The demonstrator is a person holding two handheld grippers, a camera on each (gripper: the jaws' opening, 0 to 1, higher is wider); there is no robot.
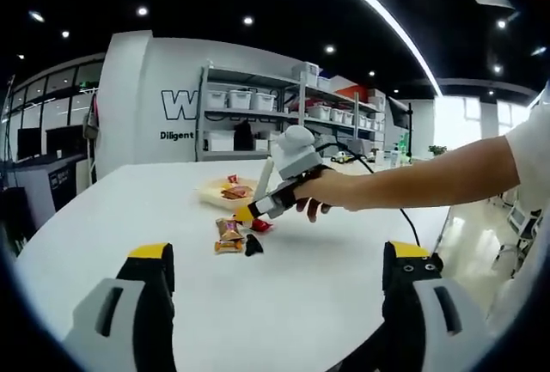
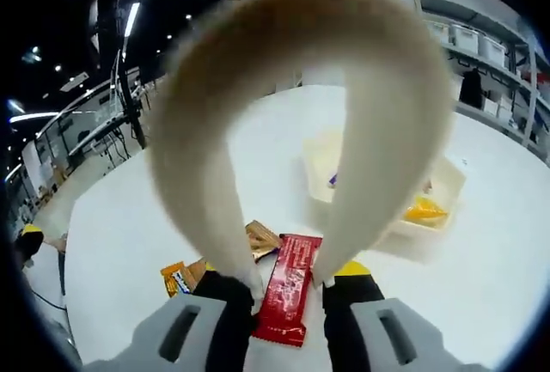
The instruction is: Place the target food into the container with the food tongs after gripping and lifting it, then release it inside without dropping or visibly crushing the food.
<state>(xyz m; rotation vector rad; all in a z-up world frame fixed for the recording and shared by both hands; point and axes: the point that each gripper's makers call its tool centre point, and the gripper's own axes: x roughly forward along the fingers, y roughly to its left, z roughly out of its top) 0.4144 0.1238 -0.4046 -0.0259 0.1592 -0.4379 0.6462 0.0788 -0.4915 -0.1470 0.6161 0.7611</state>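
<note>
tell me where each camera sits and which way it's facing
Left gripper view: rides the left hand-held gripper, facing across the white table at the right hand-held gripper, the person's hand and forearm.
Right gripper view: rides the right hand-held gripper, looking down through beige tongs at a red packet.
Shared: table, snack packets, container.

desk [image 1: 326, 277]: container [image 2: 430, 217] toward the far edge, food inside it. snack packets [image 1: 229, 236] lie on the desk just on its near side, close together. tongs [image 2: 301, 114] over one packet [image 2: 286, 290], held by the right gripper [image 2: 288, 307]. shelves [image 1: 284, 118] stand behind the desk's far edge.
</note>
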